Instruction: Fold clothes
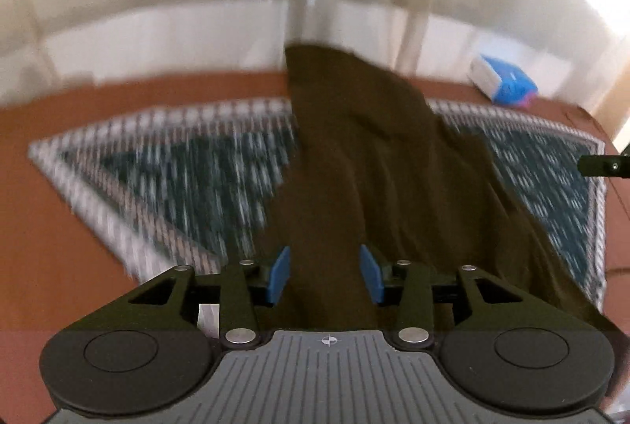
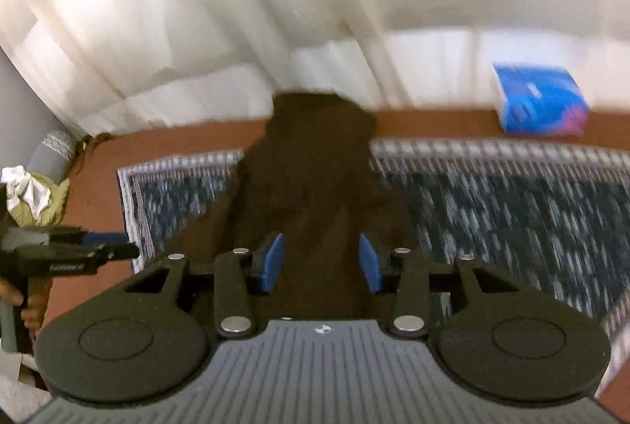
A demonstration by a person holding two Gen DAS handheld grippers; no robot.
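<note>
Brown garment (image 1: 354,164) lies between both half-open tools, left tool (image 1: 325,274) and right tool (image 2: 321,262), neither gripping; lay it flat on patterned mat (image 1: 177,180) before folding.

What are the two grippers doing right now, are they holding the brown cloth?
Left gripper: open; the brown cloth lies between its pads, not pinched.
Right gripper: open; same cloth between its pads, not pinched.
</note>
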